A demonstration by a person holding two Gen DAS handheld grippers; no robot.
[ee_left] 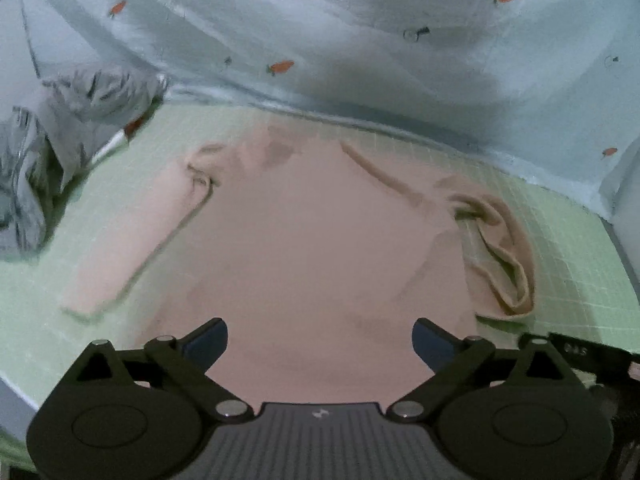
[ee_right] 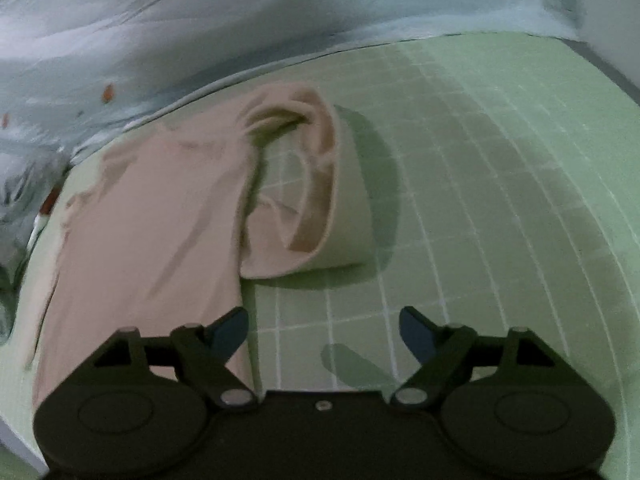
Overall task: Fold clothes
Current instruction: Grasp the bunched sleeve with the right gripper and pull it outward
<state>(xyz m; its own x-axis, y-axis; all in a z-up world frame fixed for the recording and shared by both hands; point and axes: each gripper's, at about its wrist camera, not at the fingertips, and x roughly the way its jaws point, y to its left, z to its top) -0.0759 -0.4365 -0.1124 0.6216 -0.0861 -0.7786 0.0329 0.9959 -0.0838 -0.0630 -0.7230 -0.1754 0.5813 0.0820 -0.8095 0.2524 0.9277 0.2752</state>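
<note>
Left gripper (ee_left: 320, 344) spread wide, empty, over pink shirt (ee_left: 304, 248) flat on green grid mat (ee_left: 580, 264). Right gripper (ee_right: 324, 334) likewise wide and empty beside curled sleeve (ee_right: 320, 184). Grey crumpled garment (ee_left: 60, 128) clear only from left wrist.

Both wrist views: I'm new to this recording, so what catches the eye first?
A pink top lies spread on the green grid mat, one sleeve bunched into a loop at its right side. Behind the mat hangs pale blue cloth with small carrots, and a grey crumpled garment sits far left. Both tongs, left and right, are open and hold nothing.
</note>
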